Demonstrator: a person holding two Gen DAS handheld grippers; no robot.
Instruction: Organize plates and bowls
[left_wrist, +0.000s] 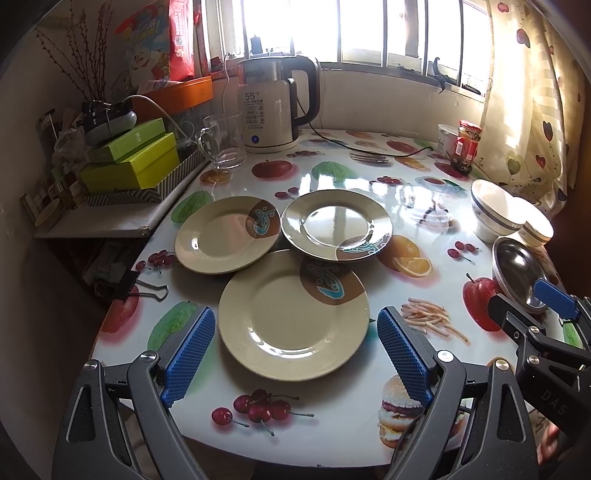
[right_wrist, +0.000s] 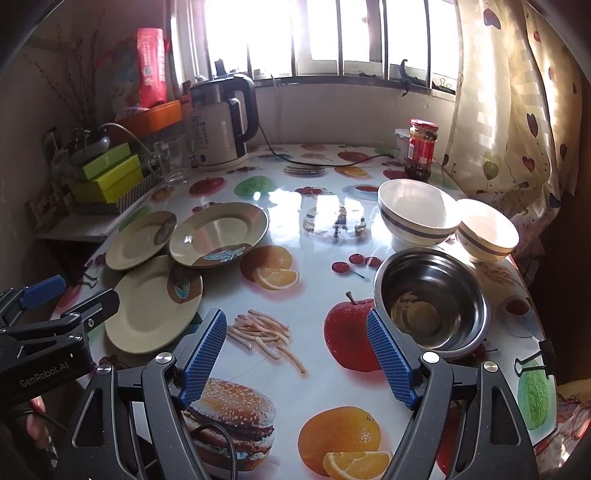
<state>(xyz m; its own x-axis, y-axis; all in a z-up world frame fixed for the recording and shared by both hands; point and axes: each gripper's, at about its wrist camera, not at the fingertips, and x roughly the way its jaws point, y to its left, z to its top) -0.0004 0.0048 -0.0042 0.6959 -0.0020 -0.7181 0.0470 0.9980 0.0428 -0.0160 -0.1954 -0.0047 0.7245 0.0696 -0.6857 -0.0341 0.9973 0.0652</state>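
— Looking at what, on the shiny fruit-picture tablecloth (left_wrist: 332, 424)?

— Looking at three round cream plates with a brown-and-blue patch. Nearest cream plate (left_wrist: 293, 314) lying flat, right between the blue pads of the left gripper (left_wrist: 295, 354). Second cream plate (left_wrist: 226, 234) sitting at about eleven o'clock from it. Third cream plate (left_wrist: 336, 225) sitting at about one o'clock, its near edge seeming to be resting on the nearest plate's rim.

— And the bowls?

— Sitting well off at three o'clock. Shiny round steel bowl (right_wrist: 432, 299) nearest, just past the right pad of the right gripper (right_wrist: 295, 354). Big white bowl with a grey stripe (right_wrist: 417, 214) behind it at twelve o'clock. Smaller white striped bowl (right_wrist: 487, 230) touching or almost touching the big one, at about one o'clock from the steel bowl.

— Holding anything?

— No. Both sets of jaws standing wide apart, nothing between them but air and table.

— Going wrong how, maybe?

— Lifting the nearest plate first probably tipping the third plate, because of that resting edge. Sliding too, likely; smooth plate, slick cloth. Pinching only the thin rim, then slipping and clattering. Bumping the other gripper, being so close at the side. Knocking the striped bowls, sitting near the table's edge by the heart-pattern curtain (right_wrist: 535, 129).
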